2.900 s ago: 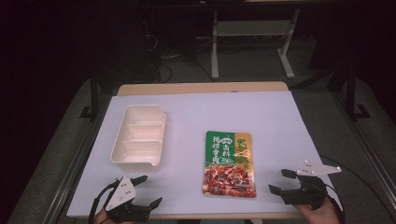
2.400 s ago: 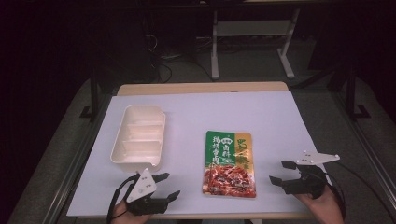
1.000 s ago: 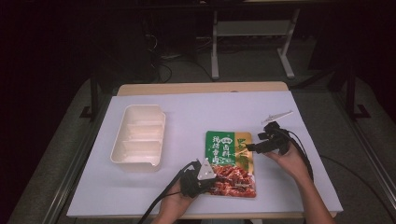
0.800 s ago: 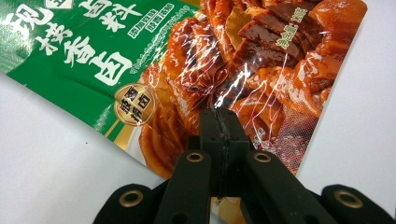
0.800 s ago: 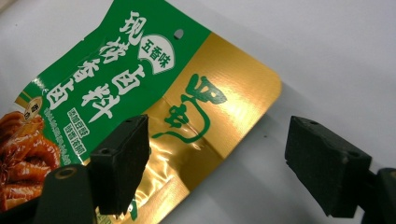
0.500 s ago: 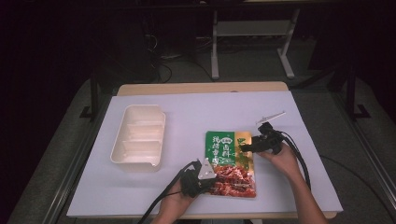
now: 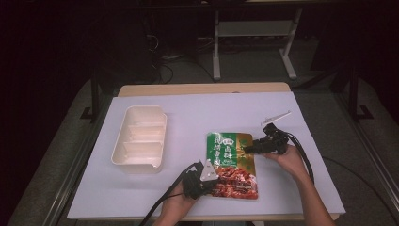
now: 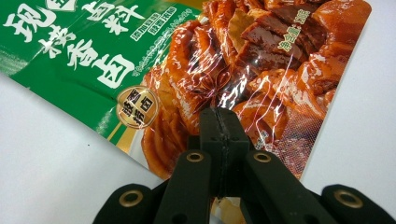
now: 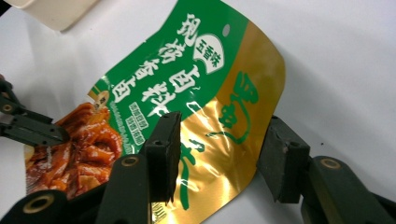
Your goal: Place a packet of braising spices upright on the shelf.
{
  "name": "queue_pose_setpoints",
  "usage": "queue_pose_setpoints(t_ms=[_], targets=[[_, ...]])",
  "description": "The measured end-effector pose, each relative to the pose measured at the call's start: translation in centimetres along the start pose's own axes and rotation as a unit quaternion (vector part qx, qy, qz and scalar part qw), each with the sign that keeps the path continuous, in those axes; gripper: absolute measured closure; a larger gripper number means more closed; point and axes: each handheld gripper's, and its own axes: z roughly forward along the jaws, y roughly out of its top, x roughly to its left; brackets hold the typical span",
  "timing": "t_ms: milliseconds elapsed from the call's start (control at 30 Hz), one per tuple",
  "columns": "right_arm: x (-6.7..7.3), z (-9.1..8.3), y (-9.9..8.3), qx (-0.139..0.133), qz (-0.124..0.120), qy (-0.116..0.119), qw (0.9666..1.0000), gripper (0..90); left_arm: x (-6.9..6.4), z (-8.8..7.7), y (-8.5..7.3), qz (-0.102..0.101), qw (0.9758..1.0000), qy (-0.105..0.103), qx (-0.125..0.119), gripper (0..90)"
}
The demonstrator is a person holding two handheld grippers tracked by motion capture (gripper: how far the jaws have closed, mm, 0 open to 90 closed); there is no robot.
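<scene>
A green, gold and red food pouch (image 7: 233, 165) lies flat on the white table (image 7: 197, 108), right of centre. My left gripper (image 7: 207, 176) is at the pouch's lower left corner. In the left gripper view its jaws are pressed together (image 8: 219, 123), tips resting on the red printed part of the pouch (image 8: 140, 56), which lies flat beneath them. My right gripper (image 7: 251, 147) is at the pouch's upper right edge. It stands open (image 9: 223, 121), its jaws straddling the gold strip of the pouch (image 9: 196, 60). The left gripper (image 9: 60, 135) also appears at the left there.
A cream tray (image 7: 139, 136) with compartments sits at the table's left, and its corner (image 9: 51, 11) is at the top left of the right gripper view. Cables trail from both grippers toward the front edge. A metal stand (image 7: 254, 37) is on the floor behind the table.
Both grippers came in from the table's front corners to the pouch. Over the last half second the right gripper edged further onto the pouch's gold edge; the left stayed put.
</scene>
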Motion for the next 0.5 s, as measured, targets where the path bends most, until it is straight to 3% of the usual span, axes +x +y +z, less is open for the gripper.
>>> queue_pose_setpoints(t_ms=[33, 100, 233, 333, 500], targets=[[-0.37, 0.21, -0.11, 0.009, 0.007, -0.002, 0.9999, 51.3, 0.04, -0.07, 0.02, 0.009, 0.9999, 0.002, 0.006, 90.0], [-0.56, 0.28, -0.19, 0.009, 0.009, 0.001, 0.9999, 54.2, -0.02, -0.01, -0.01, 0.002, 1.0000, 0.001, 0.000, 90.0], [-0.17, -0.33, -0.11, 0.004, -0.008, 0.024, 0.9997, 61.6, -0.02, 0.00, -0.02, 0.001, 1.0000, 0.001, 0.000, 90.0], [0.03, -0.57, -0.06, 0.018, -0.023, 0.044, 0.9986, 62.7, 0.00, -0.03, 0.01, 0.005, 1.0000, 0.004, 0.002, 90.0], [-0.34, 0.28, -0.25, 0.024, -0.012, 0.046, 0.9986, 63.0, -0.01, 0.02, 0.04, 0.011, 0.9999, 0.007, 0.003, 90.0]])
